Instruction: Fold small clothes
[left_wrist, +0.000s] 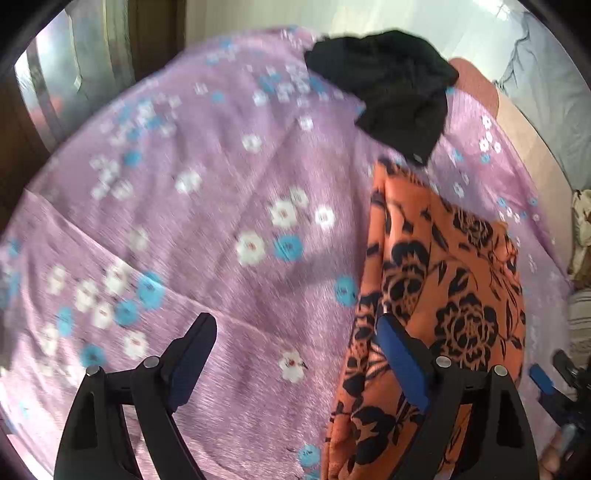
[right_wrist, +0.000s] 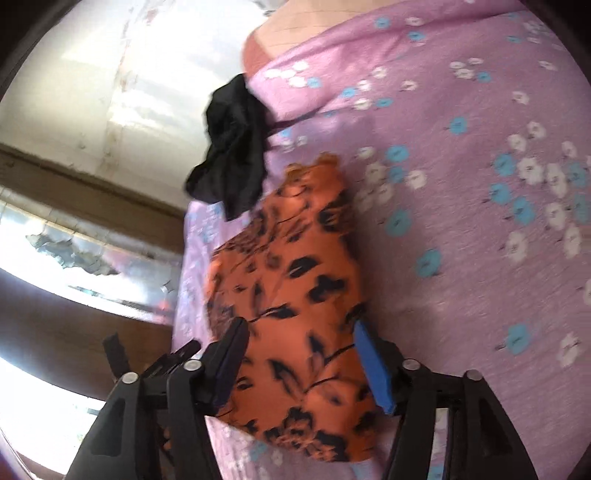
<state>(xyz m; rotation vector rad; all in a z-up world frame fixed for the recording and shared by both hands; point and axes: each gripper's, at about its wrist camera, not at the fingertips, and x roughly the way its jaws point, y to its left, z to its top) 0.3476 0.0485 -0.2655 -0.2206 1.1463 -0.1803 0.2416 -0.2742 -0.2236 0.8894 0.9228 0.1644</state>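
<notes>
An orange garment with black flowers (left_wrist: 454, 280) lies folded long and narrow on the purple flowered bedsheet (left_wrist: 207, 221). A crumpled black garment (left_wrist: 395, 88) sits just beyond its far end. My left gripper (left_wrist: 295, 325) hangs open and wide over the bare sheet, its right finger over the orange garment's left edge, nothing gripped. In the right wrist view the orange garment (right_wrist: 295, 258) runs away from me toward the black garment (right_wrist: 232, 147). My right gripper (right_wrist: 300, 326) stands open, its fingers on either side of the orange cloth's near end, the pads not pressing it.
The bedsheet (right_wrist: 461, 258) ends at a bed edge on the left of the right wrist view, with a brown wooden frame (right_wrist: 92, 173) and a pale wall beyond. A pink mattress corner (left_wrist: 476, 85) and grey bedding (left_wrist: 546, 92) lie past the black garment.
</notes>
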